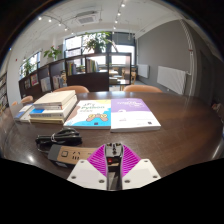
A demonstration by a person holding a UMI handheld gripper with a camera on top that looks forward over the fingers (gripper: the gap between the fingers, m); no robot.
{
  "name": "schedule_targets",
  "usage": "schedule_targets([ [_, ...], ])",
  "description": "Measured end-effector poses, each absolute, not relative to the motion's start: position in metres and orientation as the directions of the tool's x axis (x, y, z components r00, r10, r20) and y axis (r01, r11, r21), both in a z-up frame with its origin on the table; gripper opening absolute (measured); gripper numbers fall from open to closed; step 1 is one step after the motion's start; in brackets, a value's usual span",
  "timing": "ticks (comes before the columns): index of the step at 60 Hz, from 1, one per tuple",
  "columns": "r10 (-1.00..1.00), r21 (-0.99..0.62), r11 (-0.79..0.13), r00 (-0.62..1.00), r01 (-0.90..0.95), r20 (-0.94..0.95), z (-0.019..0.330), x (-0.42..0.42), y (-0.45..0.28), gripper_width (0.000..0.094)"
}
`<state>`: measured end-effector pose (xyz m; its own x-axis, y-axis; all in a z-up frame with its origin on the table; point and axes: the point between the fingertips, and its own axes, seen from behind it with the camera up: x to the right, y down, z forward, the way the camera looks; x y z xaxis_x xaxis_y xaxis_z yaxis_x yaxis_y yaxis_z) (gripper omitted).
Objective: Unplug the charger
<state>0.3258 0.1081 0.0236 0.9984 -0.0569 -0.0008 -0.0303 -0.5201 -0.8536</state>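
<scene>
My gripper (112, 152) is low over a brown wooden table (185, 130). Its two magenta pads (98, 160) close in on a dark grey charger (112, 163) with a small red spot, held upright between them. A grey power strip (68, 154) with a black cable (48, 141) lies on the table just left of the fingers. The charger is apart from the strip. The charger's lower end is hidden by the fingers.
Beyond the fingers lie a stack of books (50, 108), a light picture book (90, 112) and a purple-covered book (134, 113). Chairs (142, 89) stand at the table's far side. Shelves and windows are further back.
</scene>
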Motion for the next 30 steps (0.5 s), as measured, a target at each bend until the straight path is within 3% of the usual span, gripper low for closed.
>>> schedule_targets([
  [5,-0.057,-0.844,-0.536,0.998,-0.034,-0.004,0.024,0.326,0.108,0.0130],
  [10,-0.056,-0.791,-0.608,0.997,-0.074,-0.050,0.030,0.327,0.108,0.0115],
  [13,-0.081,-0.873,-0.456,0.985,-0.174,-0.154,0.099,0.336,0.121,0.0114],
  [17,-0.050,-0.953,-0.288,0.995,-0.092,-0.081,0.220,0.365,0.147,0.0113],
  [21,-0.046,-0.981,-0.184,0.998,-0.059,-0.051,0.284,0.388,0.133,0.0112],
  [25,-0.070,-0.984,-0.176,0.998,-0.007,0.005,0.299,0.424,0.135,0.0114],
  [30,-0.111,-0.962,-0.274,0.993,-0.001,0.031,0.248,0.460,0.126,0.0113],
])
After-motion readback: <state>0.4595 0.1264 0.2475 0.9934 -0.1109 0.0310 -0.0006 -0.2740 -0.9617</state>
